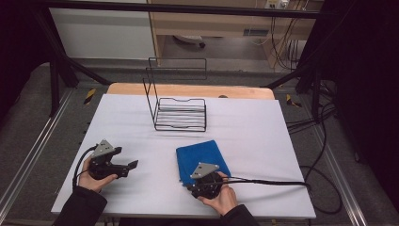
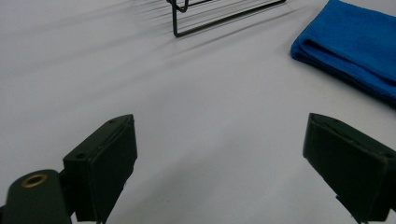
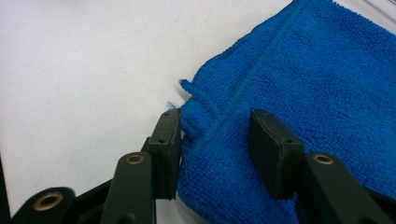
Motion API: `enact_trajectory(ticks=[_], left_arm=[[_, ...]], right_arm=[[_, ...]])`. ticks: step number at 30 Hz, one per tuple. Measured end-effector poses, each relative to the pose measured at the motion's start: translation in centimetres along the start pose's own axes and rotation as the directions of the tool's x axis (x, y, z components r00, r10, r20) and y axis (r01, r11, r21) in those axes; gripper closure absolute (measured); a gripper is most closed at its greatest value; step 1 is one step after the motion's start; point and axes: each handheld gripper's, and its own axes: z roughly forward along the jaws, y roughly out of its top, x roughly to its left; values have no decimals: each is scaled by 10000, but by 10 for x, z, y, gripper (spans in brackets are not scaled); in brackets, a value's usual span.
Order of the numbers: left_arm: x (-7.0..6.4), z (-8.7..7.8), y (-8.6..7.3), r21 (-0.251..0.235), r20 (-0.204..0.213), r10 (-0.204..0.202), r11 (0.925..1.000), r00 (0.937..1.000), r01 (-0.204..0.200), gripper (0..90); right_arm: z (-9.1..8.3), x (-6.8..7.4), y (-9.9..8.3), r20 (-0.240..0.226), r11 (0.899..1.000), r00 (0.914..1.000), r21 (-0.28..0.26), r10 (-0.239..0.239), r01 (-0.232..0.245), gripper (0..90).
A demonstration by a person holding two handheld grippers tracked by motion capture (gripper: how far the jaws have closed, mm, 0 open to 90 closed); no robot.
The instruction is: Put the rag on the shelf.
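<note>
Right gripper [image 3: 215, 140] astride blue cloth [image 3: 299, 84] corner, partly covered.

A white sheet [image 1: 263, 141] covers the table, and a narrow strip of the light wooden tabletop [image 1: 188, 90] shows at its far edge. Grey carpet floor [image 1: 28, 117] lies around the table. Near each far corner there is a yellow-and-black striped tape mark [image 1: 89, 95]. Black cables [image 1: 324, 155] lie in loops on the floor at the right. A black metal bar [image 1: 188, 8] crosses the top, and behind it stands a pale wooden shelf unit [image 1: 211, 23].
</note>
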Motion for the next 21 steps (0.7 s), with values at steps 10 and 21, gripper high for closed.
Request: enact_trajectory(ticks=[10, 21], left_arm=[[1, 0, 0, -13, -3, -31, 10000, 10000, 31, 101], [1, 0, 0, -6, -33, -32, 10000, 10000, 32, 101]], right_arm=[[0, -8, 4, 461, 9996, 9988, 236, 151, -162, 850], [-10, -9, 20, -265, 9968, 9969, -280, 743, -750, 872]])
